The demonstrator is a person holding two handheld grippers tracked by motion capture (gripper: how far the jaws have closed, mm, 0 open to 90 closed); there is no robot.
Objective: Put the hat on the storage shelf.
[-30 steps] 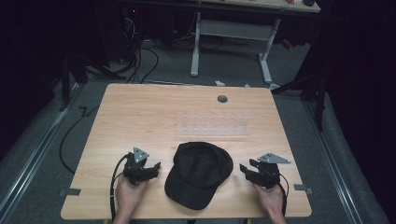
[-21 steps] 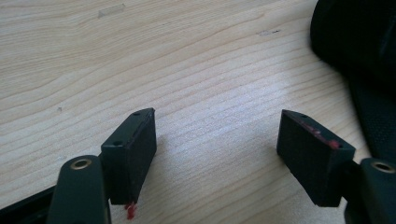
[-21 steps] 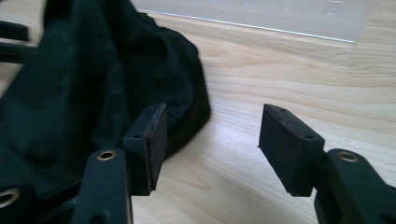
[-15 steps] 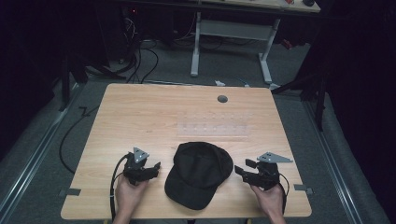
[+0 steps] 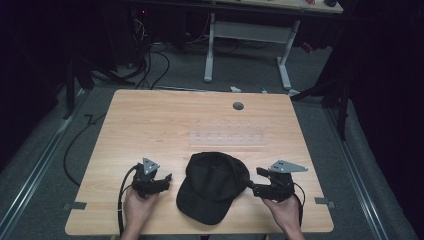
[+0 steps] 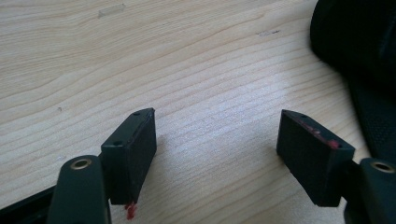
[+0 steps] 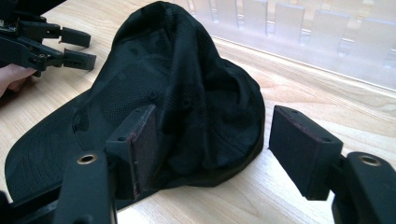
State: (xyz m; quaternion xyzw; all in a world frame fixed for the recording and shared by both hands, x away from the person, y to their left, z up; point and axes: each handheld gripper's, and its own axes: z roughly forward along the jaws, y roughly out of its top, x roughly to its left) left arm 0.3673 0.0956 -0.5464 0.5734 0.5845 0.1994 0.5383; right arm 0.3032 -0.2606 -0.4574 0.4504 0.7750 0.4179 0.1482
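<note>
We see a black cap [image 5: 214, 186] of matt woven cloth near the table's [image 5: 150, 125] front edge, its crown creased and soft, with a mesh-like weave on the side panel and small stitched eyelets; the brim looks stiffer and ribbed with stitching. The table is light wood-grain laminate, smooth with a faint sheen. Toward its middle lies a clear, glossy plastic rack [image 5: 227, 138]. The left gripper [image 6: 217, 140] and right gripper [image 7: 210, 149] are matt black plastic, their pads rough and scuffed with reddish wear, brass-coloured metal eyelets at the knuckles. Dull grey plates top both.
</note>
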